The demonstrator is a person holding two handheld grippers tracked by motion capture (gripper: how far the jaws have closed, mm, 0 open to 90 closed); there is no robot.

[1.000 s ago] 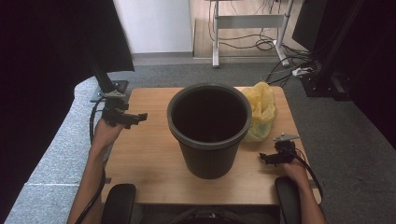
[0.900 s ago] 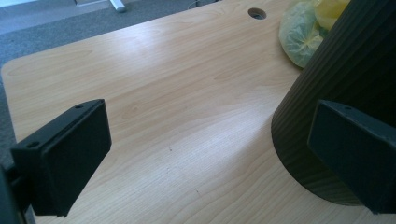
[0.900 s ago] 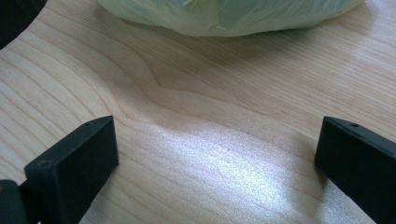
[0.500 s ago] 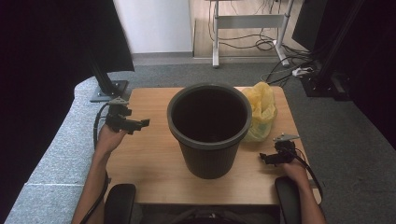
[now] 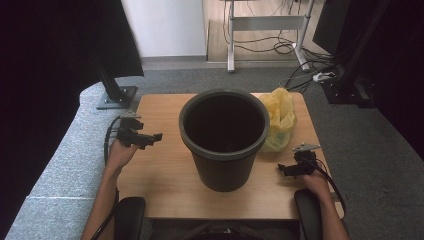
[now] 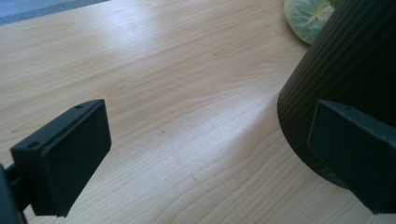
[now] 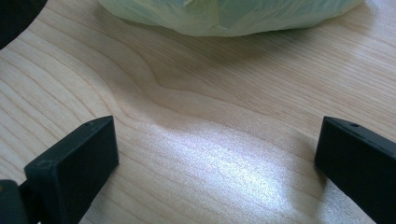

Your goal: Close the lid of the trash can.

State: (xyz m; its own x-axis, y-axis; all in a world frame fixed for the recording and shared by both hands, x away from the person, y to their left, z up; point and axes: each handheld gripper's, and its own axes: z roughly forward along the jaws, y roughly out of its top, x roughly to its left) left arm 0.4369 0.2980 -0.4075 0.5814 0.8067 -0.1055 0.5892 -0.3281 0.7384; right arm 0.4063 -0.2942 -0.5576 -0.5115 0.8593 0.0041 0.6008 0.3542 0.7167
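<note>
the inside of the black bin [image 5: 223, 135] is a dark well in the high view, so whether anything lies at its bottom cannot be told, and its ribbed wall [image 6: 345, 70] is cut off by the frame edge in the left gripper view, partly behind the right-hand jaw there; no label or writing can be read on the bin, on the yellow plastic bag [image 5: 278, 119] or on either tool. the bin stands upright at the middle of the wooden desk [image 5: 160, 170], with the bag crumpled just beside it at its far right, touching or nearly touching its wall; what the bag holds cannot be made out, and in the right gripper view its pale lower edge [image 7: 224, 16] is cropped by the top of the frame. the left claw [image 5: 152, 137] hangs over the desk's left part, near the bin but apart from it, jaws spread wide with bare wood between them [image 6: 205, 154]. the right claw [image 5: 284, 170] sits low at the desk's near right, jaws likewise spread and holding nothing [image 7: 217, 163], with the bag ahead of it and well clear of the jaws
</note>
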